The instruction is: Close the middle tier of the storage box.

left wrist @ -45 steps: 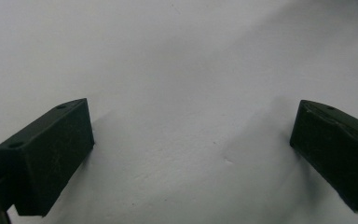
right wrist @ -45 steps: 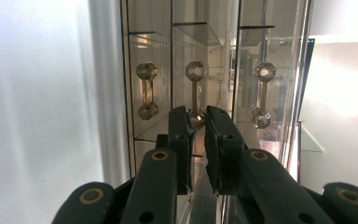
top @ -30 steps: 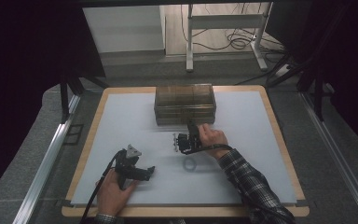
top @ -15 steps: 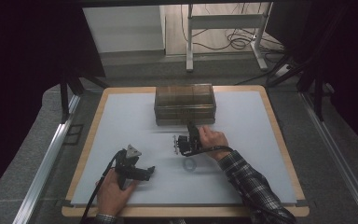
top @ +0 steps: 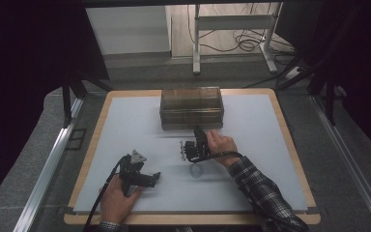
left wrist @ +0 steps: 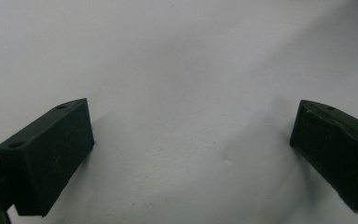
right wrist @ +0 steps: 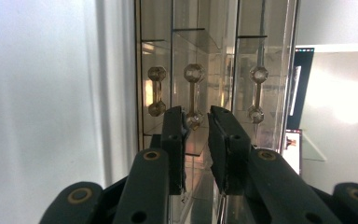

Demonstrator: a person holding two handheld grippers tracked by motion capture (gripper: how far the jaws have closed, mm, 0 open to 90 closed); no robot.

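The right gripper (right wrist: 196, 126), jaws narrowly parted, aims at the middle clear knobbed handle (right wrist: 194, 99) of the smoky transparent acrylic drawer box (top: 192, 107) at the far centre of the pale surface (top: 125, 121). The left gripper (top: 137, 175) rests spread wide on the surface. Judged step: approach; next, advance and pinch the handle.

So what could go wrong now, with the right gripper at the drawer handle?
The right gripper is narrow around one end of the middle handle, not its centre, so it may slip off. The clear drawer box stands free on the mat; the left gripper rests open, so pulling could drag the box.
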